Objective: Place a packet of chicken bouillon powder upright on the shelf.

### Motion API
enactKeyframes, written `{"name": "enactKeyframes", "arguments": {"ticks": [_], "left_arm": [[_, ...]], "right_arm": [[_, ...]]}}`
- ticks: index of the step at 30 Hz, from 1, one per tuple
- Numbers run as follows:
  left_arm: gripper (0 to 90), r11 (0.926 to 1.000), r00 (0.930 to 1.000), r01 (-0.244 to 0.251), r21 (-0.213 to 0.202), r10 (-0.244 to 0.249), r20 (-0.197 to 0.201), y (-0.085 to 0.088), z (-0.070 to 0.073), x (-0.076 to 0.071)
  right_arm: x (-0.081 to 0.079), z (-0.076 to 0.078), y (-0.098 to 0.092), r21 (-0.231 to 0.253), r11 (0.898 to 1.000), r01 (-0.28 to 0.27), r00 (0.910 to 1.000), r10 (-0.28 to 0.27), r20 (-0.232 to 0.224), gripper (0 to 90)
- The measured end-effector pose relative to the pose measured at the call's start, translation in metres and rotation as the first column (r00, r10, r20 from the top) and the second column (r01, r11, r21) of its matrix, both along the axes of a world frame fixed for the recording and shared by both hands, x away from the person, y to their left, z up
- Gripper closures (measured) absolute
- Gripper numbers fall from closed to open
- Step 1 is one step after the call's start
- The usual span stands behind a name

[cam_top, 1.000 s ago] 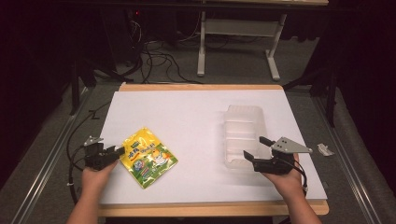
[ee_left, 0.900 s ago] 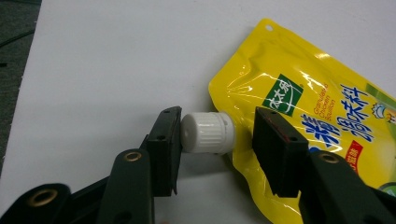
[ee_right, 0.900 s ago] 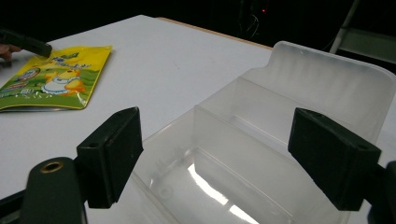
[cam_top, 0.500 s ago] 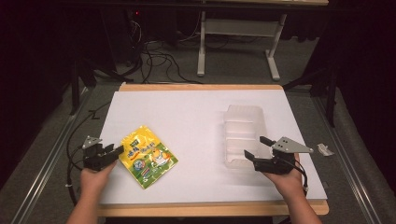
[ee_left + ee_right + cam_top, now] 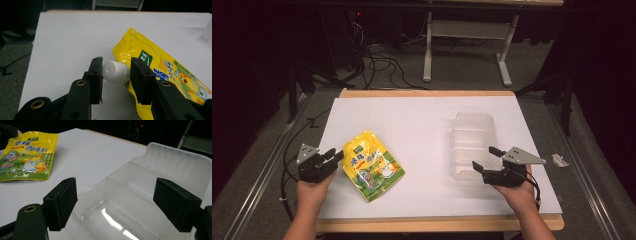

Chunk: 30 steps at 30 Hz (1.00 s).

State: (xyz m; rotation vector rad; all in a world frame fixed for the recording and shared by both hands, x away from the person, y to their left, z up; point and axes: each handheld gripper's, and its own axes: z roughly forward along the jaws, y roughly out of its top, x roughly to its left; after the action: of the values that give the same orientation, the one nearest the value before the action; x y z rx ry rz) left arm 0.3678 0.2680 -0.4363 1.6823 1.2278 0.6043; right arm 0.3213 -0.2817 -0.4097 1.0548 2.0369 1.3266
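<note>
Jaws of the left gripper [image 5: 113, 75] bracket the pouch's white cap [image 5: 116, 71], not yet clamped; right gripper [image 5: 125, 205] is spread wide. Cap could get squirted sideways.

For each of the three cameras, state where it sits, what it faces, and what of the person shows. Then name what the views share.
High view: above the person's side, facing down on the table; forearms, hands and both tools show.
Left gripper view: on the left tool, facing the pouch's white cap.
Right gripper view: on the right tool, facing the clear tray.
Shared: the yellow pouch.
</note>
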Motion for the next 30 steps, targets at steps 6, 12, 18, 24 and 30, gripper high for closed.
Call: {"name": "enactKeyframes", "arguments": {"ticks": [6,12,18,24,30], "left_arm": [[64.6,0.9996,0.9951,0.024,-0.015,-0.022,0.096,-0.011,0.018,-0.013],[67.3,0.9989,0.9843,0.048,-0.001,-0.047,0.170,-0.023,0.035,-0.029],[68.2,0.9978,0.9758,0.067,-0.003,-0.065,0.209,-0.030,0.043,-0.037],[68.6,0.9965,0.9698,0.083,-0.004,-0.080,0.231,-0.036,0.048,-0.043],[68.8,0.9950,0.9653,0.100,0.004,-0.098,0.242,-0.040,0.052,-0.048]], "right_arm": [[-0.003,0.003,0.008,0.007,1.000,-0.028,0.9994,0.028,0.021,20.0],[-0.007,0.006,0.024,0.005,0.997,-0.079,0.9964,0.079,0.031,20.0],[-0.007,0.008,0.045,0.006,0.991,-0.133,0.9906,0.133,0.033,20.0],[-0.005,0.010,0.068,0.011,0.983,-0.181,0.9832,0.181,0.026,19.8],[0.002,0.013,0.093,0.035,0.973,-0.230,0.9731,0.230,0.018,18.8]]}}
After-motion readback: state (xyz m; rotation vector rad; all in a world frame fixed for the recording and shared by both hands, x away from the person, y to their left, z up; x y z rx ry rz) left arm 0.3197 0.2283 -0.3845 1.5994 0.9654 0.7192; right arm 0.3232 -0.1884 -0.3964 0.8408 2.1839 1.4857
